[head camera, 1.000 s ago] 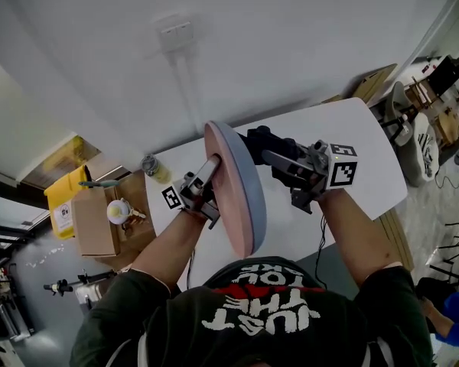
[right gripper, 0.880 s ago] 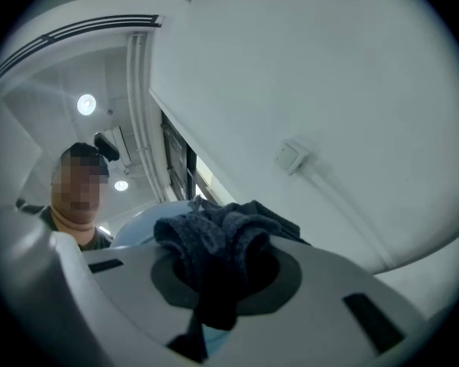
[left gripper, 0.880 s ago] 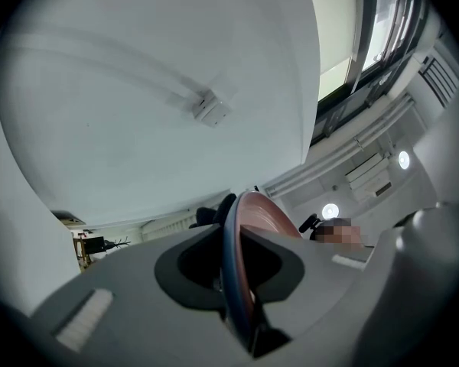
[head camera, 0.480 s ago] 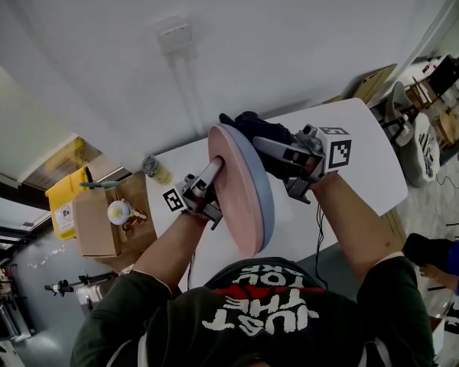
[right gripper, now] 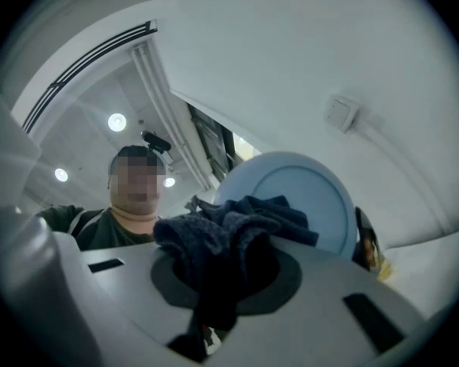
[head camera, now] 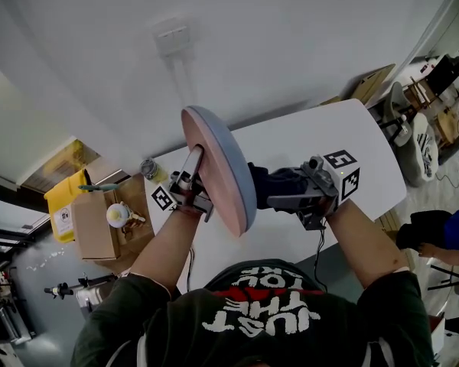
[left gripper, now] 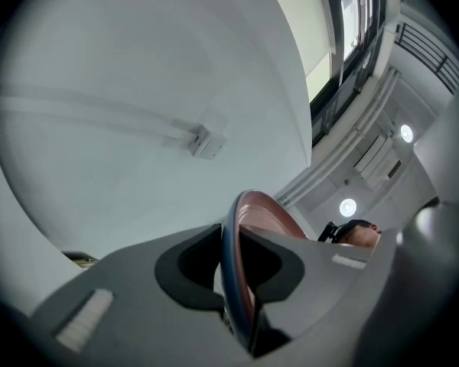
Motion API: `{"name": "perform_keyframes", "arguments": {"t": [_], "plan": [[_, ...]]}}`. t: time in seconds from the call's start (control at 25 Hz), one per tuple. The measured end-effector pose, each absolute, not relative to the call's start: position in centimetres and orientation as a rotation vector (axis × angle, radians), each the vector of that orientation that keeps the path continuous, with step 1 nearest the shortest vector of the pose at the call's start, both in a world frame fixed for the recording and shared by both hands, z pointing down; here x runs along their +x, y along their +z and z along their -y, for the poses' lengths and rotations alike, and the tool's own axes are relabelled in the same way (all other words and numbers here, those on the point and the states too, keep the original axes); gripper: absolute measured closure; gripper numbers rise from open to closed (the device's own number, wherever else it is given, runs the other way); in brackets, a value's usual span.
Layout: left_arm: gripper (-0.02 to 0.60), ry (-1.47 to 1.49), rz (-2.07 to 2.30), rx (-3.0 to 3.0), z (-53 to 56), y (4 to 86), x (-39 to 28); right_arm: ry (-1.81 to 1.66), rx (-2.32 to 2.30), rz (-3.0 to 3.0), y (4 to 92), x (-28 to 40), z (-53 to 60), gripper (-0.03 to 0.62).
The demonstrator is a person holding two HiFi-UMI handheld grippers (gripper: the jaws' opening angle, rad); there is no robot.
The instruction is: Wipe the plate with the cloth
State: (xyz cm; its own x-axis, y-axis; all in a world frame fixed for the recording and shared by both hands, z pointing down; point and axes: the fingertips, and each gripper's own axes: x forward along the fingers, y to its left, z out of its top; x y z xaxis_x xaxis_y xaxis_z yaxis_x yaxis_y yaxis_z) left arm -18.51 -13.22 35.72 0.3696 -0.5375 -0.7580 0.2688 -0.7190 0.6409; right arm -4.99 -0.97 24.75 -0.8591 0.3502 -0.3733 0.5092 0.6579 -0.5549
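The plate (head camera: 228, 176) is held up on edge above the white table (head camera: 359, 132), its pink face to the left and its blue underside to the right. My left gripper (head camera: 194, 168) is shut on its lower rim; in the left gripper view the rim (left gripper: 236, 281) runs between the jaws of the left gripper (left gripper: 237, 275). My right gripper (head camera: 269, 191) is shut on a dark blue cloth (head camera: 265, 185), which lies against the blue underside. In the right gripper view the bunched cloth (right gripper: 223, 232) fills the right gripper (right gripper: 220, 277) in front of the plate (right gripper: 306, 193).
A cardboard box (head camera: 96, 222), a yellow bin (head camera: 61, 202) and a small jar (head camera: 154, 168) stand left of the table. A wall socket (head camera: 173, 34) sits on the white wall behind. Chairs and clutter (head camera: 424, 140) crowd the right side.
The plate and my left gripper have shifted to the left. My right gripper has drawn the cloth from the plate's upper part down its blue side, toward me.
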Motion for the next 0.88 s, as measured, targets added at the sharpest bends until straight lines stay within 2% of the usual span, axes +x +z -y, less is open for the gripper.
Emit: {"name": "perform_keyframes", "arguments": {"t": [0.44,0.88], "plan": [[0.540,-1.397,0.086,1.914,12.0,33.4,-15.9,-1.112,0.599,-2.838,33.2,-8.2,0.9,0.549],[0.540,-1.276,0.000,1.954,9.9,33.9,-12.8,-1.026,0.457,-2.765,29.3,-7.6,6.3,0.549]]}}
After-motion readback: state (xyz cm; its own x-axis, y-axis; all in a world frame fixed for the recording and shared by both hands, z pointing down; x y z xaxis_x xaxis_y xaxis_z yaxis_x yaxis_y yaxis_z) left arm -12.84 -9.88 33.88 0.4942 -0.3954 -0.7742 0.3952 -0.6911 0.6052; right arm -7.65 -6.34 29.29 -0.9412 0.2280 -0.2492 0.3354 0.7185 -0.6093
